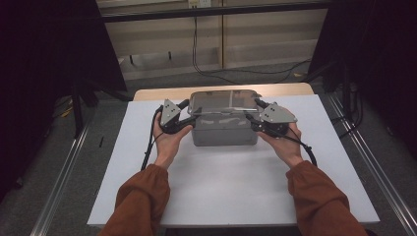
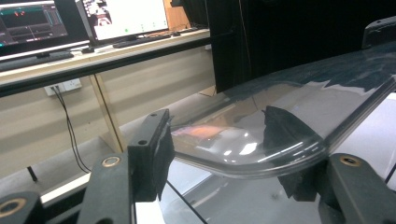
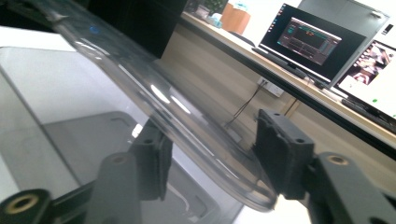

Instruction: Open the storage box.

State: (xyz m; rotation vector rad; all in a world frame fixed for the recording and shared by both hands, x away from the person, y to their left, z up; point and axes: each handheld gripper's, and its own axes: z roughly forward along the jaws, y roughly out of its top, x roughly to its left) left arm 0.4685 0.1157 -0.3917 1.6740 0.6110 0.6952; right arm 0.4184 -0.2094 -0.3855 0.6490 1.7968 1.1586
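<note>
A grey plastic storage box (image 1: 223,130) is seen standing near the far edge of the white table (image 1: 231,191), roughly midway between its left and right edges, with a clear plastic lid (image 1: 223,102) over its top. The lid is flanked at its two short ends by the left gripper (image 1: 183,119) and the right gripper (image 1: 256,120). In the left gripper view the rounded rim of the lid (image 2: 261,140) is seen lying between the two black jaws; these stand apart, and their pads cannot be said to press on the rim. In the right gripper view the same is shown: the edge of the lid (image 3: 187,121) runs between jaws that stand apart, with a gap on at least one side. Whether the lid is seated on the box or raised a little off it cannot be told for certain, though in both gripper views a strip of the box interior appears beneath the rim. The work is judged to be at an early or middle stage — both grippers are placed around the lid ends, yet no firm clamp is shown. A closing of both jaws and an even lift or press — whichever is meant — appear to be left.
</note>
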